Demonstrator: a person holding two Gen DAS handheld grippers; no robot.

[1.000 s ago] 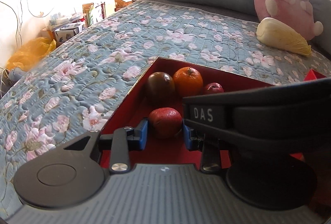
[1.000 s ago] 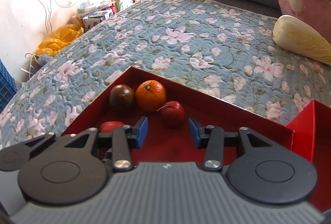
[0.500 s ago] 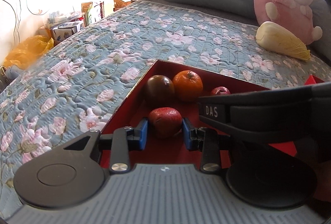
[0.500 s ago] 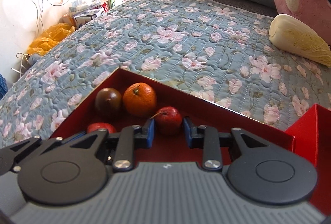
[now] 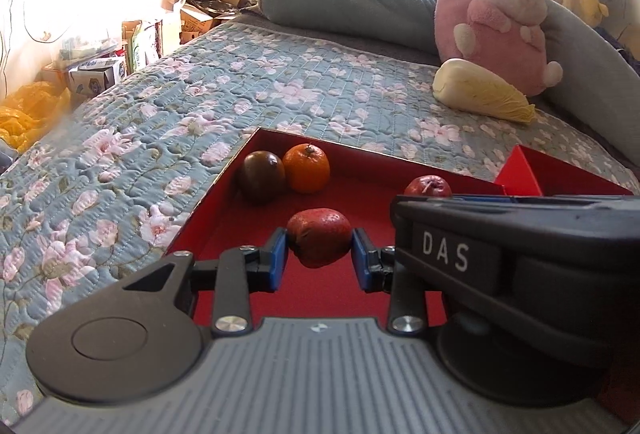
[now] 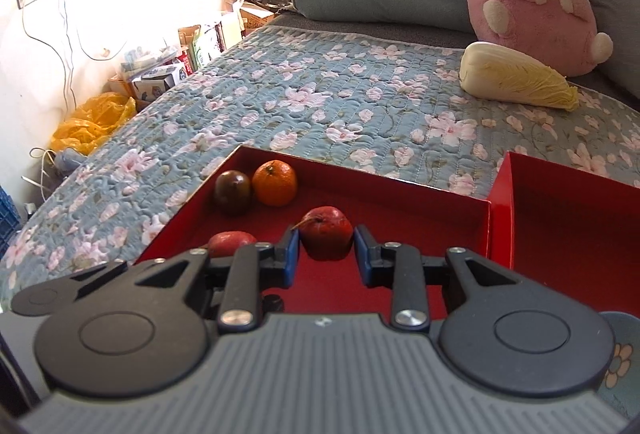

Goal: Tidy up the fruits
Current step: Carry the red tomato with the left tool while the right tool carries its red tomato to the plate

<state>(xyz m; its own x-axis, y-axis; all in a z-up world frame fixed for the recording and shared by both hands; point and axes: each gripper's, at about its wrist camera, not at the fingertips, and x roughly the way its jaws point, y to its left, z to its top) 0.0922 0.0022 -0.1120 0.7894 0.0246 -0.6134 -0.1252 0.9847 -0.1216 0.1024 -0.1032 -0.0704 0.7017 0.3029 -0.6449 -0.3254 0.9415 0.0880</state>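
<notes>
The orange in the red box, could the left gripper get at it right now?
Probably not yet: the left gripper is shut on the rough red fruit. The orange lies uncovered beyond it, touching the dark fruit.

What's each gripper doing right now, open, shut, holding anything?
Left gripper: shut on the rough red fruit, over the red box.
Right gripper: shut on the stemmed red fruit.

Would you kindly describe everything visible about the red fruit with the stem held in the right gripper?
The small red fruit is round, glossy and deep red, like a small apple, with a thin brown stem curving up to its left. It sits between the blue pads of the right gripper, which press on both its sides. It is over the floor of the larger red box, apart from the orange and the dark fruit. Whether it is lifted cannot be told.
</notes>
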